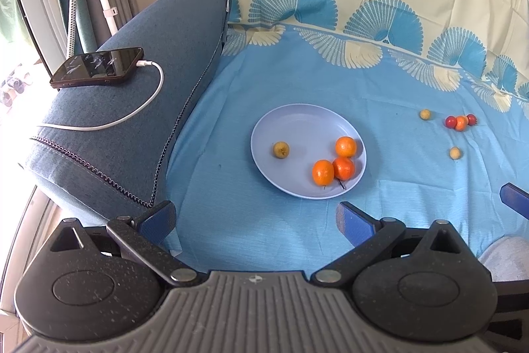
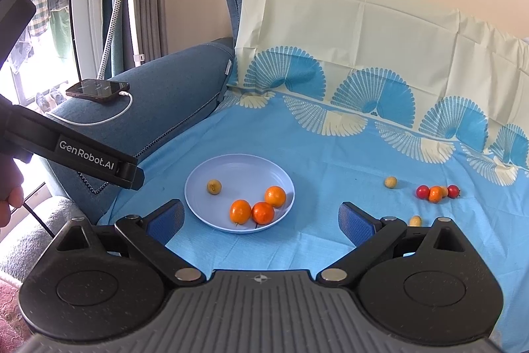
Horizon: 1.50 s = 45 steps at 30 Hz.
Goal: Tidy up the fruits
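Both hand-held grippers, left (image 1: 256, 220) and right (image 2: 261, 222), hang spread wide and empty above the blue cloth (image 1: 380, 128).

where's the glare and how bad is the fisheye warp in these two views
Left wrist view: daylight blows out the window edge at far left, streaks of glare on the phone screen, cloth border bows strongly. Right wrist view: overexposed window at left, softer warp; plate and fruit stay sharp.
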{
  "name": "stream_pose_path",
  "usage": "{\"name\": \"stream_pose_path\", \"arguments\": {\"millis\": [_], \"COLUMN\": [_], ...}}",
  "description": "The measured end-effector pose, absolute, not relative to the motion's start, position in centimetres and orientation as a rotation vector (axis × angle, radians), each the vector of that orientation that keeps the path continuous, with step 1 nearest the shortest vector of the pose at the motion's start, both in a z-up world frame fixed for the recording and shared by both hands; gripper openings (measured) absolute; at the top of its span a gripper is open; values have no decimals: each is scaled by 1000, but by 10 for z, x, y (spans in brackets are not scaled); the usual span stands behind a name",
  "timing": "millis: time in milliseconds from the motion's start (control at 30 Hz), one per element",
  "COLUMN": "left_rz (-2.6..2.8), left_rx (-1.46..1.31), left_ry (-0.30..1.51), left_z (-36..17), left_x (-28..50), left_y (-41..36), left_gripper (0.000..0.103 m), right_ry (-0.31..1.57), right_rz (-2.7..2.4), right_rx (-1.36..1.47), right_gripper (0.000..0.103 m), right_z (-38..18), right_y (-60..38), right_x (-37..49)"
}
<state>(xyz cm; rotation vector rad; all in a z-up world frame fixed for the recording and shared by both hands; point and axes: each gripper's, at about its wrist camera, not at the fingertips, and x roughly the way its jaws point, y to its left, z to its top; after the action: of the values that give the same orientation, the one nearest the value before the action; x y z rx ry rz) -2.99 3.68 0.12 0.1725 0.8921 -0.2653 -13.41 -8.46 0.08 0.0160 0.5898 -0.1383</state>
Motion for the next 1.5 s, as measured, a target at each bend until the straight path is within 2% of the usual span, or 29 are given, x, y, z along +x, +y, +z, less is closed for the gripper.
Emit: {"name": "stream_pose_path", "arguments": {"millis": [1500], "left_rz": [-303], "left_rx": [246], "left_ry": [915], "left_z": [-1], "left_x": [0], "left_y": [-22], "left_gripper": [103], "right_ry": [626], "right_rz": [-272], "right_rx": [163], "right_gripper": [99], "right_z": [-18], "right_y": [-146], "right_x": [-123]}}
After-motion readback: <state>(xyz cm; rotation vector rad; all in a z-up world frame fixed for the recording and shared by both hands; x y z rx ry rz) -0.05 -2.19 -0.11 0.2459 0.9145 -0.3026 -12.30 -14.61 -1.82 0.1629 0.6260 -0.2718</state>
